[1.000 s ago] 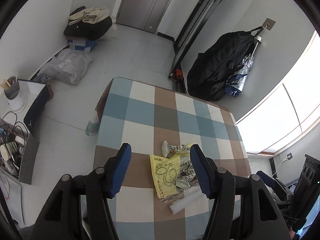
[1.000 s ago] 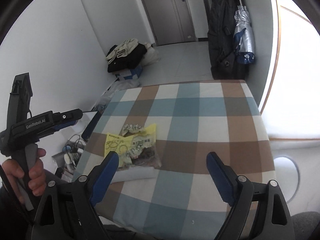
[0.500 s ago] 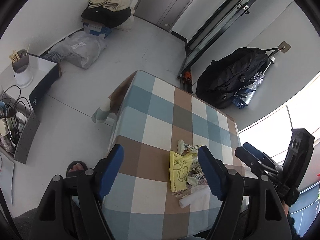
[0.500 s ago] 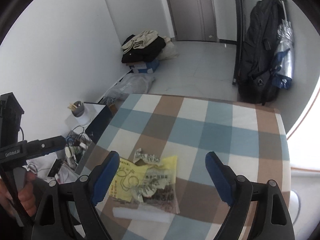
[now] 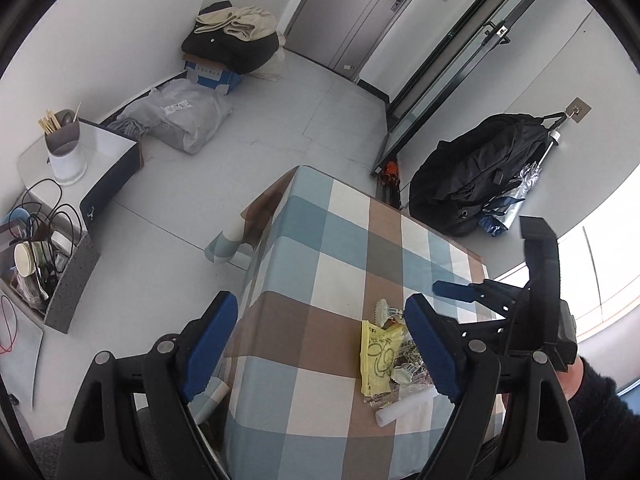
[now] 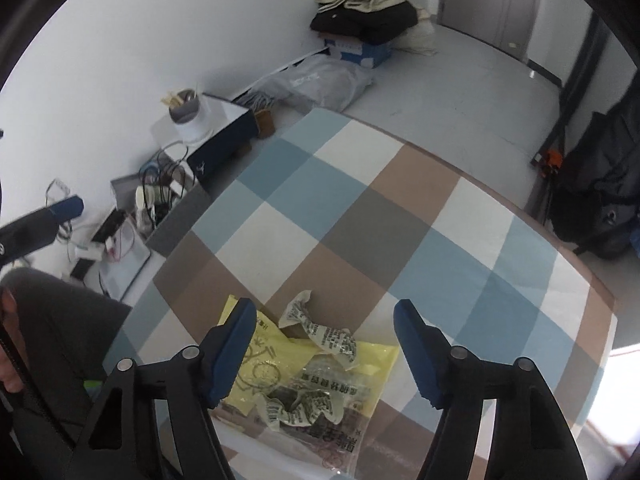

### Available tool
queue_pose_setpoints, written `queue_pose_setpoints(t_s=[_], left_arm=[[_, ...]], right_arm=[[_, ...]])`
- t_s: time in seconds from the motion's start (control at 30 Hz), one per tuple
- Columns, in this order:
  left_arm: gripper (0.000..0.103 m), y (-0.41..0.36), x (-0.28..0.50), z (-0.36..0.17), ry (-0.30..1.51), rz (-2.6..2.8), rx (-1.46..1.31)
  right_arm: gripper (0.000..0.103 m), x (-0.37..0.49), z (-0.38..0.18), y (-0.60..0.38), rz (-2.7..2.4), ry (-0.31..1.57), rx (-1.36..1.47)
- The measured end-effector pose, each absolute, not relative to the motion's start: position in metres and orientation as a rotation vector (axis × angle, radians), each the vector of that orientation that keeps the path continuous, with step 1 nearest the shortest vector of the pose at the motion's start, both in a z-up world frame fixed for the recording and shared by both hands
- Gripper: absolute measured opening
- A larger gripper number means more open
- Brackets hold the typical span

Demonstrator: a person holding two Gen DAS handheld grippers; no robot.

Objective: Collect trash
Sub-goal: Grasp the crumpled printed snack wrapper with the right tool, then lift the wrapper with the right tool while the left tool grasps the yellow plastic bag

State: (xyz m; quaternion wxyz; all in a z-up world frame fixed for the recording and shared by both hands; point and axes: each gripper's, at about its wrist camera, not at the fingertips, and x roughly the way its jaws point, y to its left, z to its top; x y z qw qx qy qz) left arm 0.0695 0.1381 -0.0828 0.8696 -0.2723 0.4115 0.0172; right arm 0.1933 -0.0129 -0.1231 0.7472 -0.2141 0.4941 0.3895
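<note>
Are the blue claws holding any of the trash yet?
No. The right gripper is closing above the wrappers without touching them, and the left gripper is opening over the table, empty.

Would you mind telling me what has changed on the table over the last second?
The right gripper has swung in over the trash pile, its jaws closing but not yet touching the yellow wrapper or crumpled packet. The left gripper has opened wider, empty, beside the table's edge. The trash and white tube lie unmoved on the checked tablecloth.
</note>
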Motion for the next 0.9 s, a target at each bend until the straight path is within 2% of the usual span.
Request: queue_pose_setpoints(t_s=[0.17, 0.27, 0.33, 0.4, 0.57, 0.67, 0.9], left_arm=[[0.083, 0.141, 0.069, -0.082, 0.861, 0.038, -0.589], [0.083, 0.143, 0.071, -0.08, 0.835, 0.036, -0.601], [0.083, 0.145, 0.073, -0.08, 0.83, 0.047, -0.596], [0.083, 0.148, 0.072, -0.08, 0.819, 0.065, -0.604], [0.083, 0.151, 0.074, -0.085, 0.834, 0.076, -0.639], [0.083, 0.146, 0.074, -0.086, 0.847, 0.071, -0.629], [0.083, 0.145, 0.074, -0.09, 0.877, 0.096, -0.6]], right_arm=[[0.07, 0.188, -0.145, 0.014, 0.899, 1.162, -0.663], [0.057, 0.197, -0.151, 0.021, 0.921, 1.229, -0.621], [0.056, 0.206, -0.155, 0.019, 0.904, 1.268, -0.558], [0.039, 0.207, -0.16, 0.021, 0.884, 1.286, -0.585], [0.036, 0.199, -0.162, 0.03, 0.915, 1.28, -0.681], [0.021, 0.201, -0.162, 0.029, 0.878, 1.268, -0.72], [0.02, 0.2, -0.153, 0.018, 0.835, 1.228, -0.639]])
